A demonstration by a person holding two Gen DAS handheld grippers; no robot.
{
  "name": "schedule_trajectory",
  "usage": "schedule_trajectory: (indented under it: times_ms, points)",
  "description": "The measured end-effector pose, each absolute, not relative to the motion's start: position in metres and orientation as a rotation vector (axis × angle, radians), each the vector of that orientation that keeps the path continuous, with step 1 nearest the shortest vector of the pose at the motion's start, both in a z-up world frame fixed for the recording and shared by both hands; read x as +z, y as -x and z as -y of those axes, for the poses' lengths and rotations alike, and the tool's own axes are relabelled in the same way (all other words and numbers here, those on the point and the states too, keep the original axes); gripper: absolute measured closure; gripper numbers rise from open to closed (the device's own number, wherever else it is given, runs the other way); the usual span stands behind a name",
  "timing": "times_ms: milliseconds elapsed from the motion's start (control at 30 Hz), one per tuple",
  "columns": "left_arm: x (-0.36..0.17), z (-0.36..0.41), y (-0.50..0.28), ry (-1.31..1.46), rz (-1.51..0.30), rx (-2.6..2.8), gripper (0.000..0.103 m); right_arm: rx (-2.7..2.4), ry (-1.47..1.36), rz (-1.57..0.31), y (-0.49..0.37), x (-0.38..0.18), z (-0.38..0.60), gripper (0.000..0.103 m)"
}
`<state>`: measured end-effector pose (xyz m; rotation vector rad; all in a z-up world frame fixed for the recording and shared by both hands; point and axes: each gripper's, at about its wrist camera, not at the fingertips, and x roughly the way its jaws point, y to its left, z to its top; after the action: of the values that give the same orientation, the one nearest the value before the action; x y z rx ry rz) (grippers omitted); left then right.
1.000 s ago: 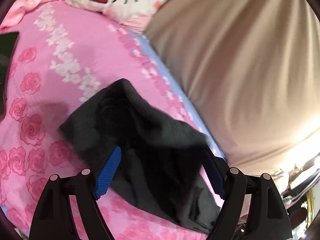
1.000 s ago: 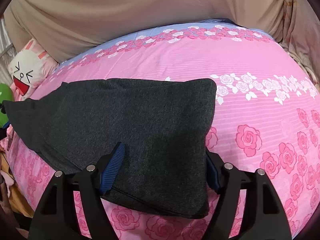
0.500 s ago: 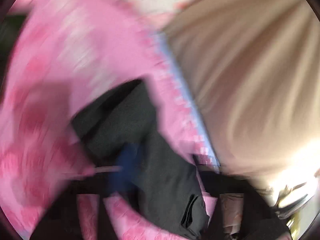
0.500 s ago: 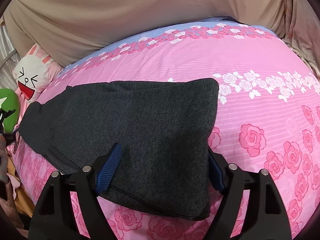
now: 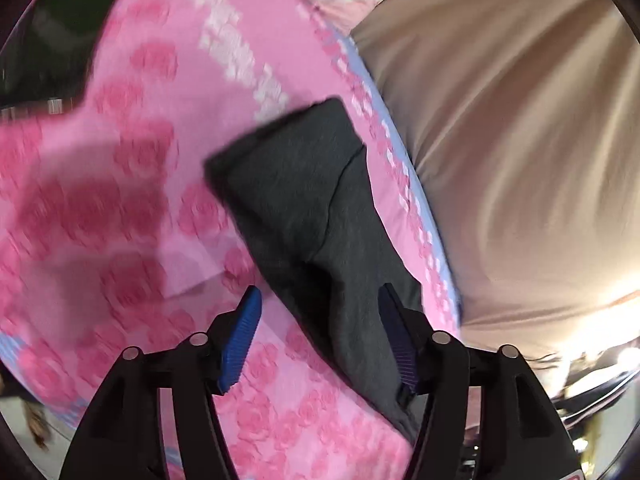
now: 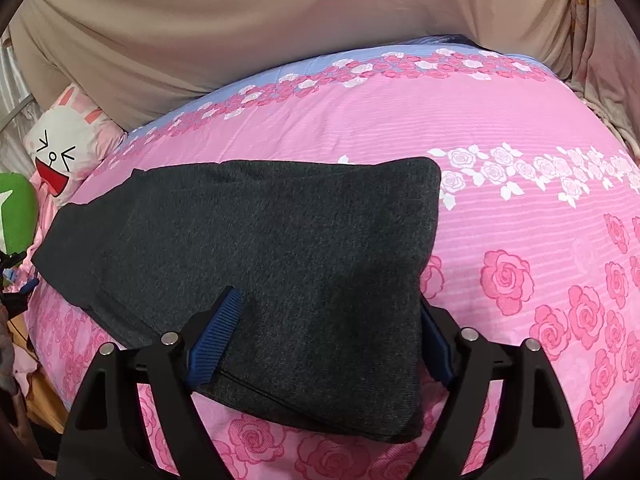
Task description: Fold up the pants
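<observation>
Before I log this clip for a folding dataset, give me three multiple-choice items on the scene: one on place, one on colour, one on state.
1. Where do the pants lie?
A. on the pink rose bedsheet
B. on a wooden floor
C. over a chair back

2. What colour are the pants?
A. white
B. dark grey
C. red

3. How does the right gripper stand?
A. shut, with nothing between the jaws
B. jaws apart, astride the near end of the pants
C. holding the pants in the air

Key: 1 A, the sheet shows all round the cloth. 2 B, both views show charcoal fabric. 3 B, the blue pads sit wide at either side of the cloth, which lies flat.
</observation>
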<state>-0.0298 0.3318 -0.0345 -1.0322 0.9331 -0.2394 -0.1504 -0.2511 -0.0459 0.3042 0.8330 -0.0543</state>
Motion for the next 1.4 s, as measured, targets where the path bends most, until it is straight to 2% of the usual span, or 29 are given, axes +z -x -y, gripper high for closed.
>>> schedule_trajectory:
  times_ms: [133, 233, 333, 400, 467, 533, 600, 633, 667, 700, 767, 933, 1033, 1067, 1100, 1133, 1233, 1400]
  points:
    - [-0.014, -0.329, 0.007, 1.014, -0.853, -0.284, 0.045, -0.053, -0.303, -0.833, 0.150, -0.046, 0.251, 0.024]
    - [0.012, -0.325, -0.028, 0.883, -0.823, -0.321, 0.098, -0.054, -0.298, -0.833, 0.150, -0.047, 0.251, 0.024]
    - [0.062, -0.317, -0.023, 0.784, -0.671, -0.369, 0.098, -0.054, -0.300, -0.833, 0.150, -0.047, 0.251, 0.024]
    - [0.072, -0.312, -0.011, 0.746, -0.624, -0.377, 0.098, -0.054, -0.297, -0.832, 0.150, -0.047, 0.251, 0.024]
    - [0.040, -0.315, -0.014, 0.727, -0.740, -0.296, 0.097, -0.055, -0.299, -0.830, 0.150, -0.046, 0.252, 0.024]
    - [-0.018, -0.326, -0.019, 0.801, -0.929, -0.189, 0.097, -0.054, -0.302, -0.831, 0.150, -0.046, 0.252, 0.024]
    - [-0.049, -0.340, -0.007, 0.911, -0.959, -0.166, 0.096, -0.052, -0.300, -0.832, 0.150, -0.046, 0.251, 0.023]
    - [-0.053, -0.344, -0.002, 0.942, -0.943, -0.172, 0.088, -0.050, -0.295, -0.834, 0.149, -0.047, 0.250, 0.022]
    - [-0.053, -0.345, 0.003, 0.963, -0.928, -0.171, 0.075, -0.049, -0.291, -0.835, 0.149, -0.047, 0.250, 0.021]
    - [-0.051, -0.345, 0.009, 0.976, -0.914, -0.180, 0.067, -0.050, -0.288, -0.836, 0.148, -0.047, 0.249, 0.021]
    - [-0.046, -0.343, 0.013, 0.982, -0.888, -0.132, 0.028, -0.051, -0.289, -0.834, 0.149, -0.047, 0.249, 0.021]
    - [-0.048, -0.340, 0.003, 1.022, -0.815, -0.057, 0.016, -0.050, -0.288, -0.834, 0.149, -0.047, 0.249, 0.021]
    - [-0.048, -0.338, -0.013, 1.044, -0.803, -0.044, 0.016, -0.048, -0.292, -0.832, 0.149, -0.048, 0.249, 0.021]
    - [-0.050, -0.340, -0.015, 1.045, -0.801, -0.041, 0.030, -0.048, -0.293, -0.832, 0.149, -0.048, 0.250, 0.021]
    - [-0.049, -0.338, -0.020, 1.040, -0.805, -0.042, 0.051, -0.047, -0.296, -0.830, 0.149, -0.048, 0.250, 0.021]
    - [-0.045, -0.337, -0.024, 1.011, -0.820, -0.041, 0.088, -0.046, -0.299, -0.829, 0.149, -0.048, 0.251, 0.021]
    - [-0.002, -0.321, -0.022, 0.946, -0.738, -0.124, 0.089, -0.040, -0.317, -0.823, 0.150, -0.047, 0.252, 0.021]
    - [0.119, -0.215, -0.001, 0.676, -0.636, -0.406, 0.089, -0.053, -0.391, -0.784, 0.156, -0.046, 0.263, 0.020]
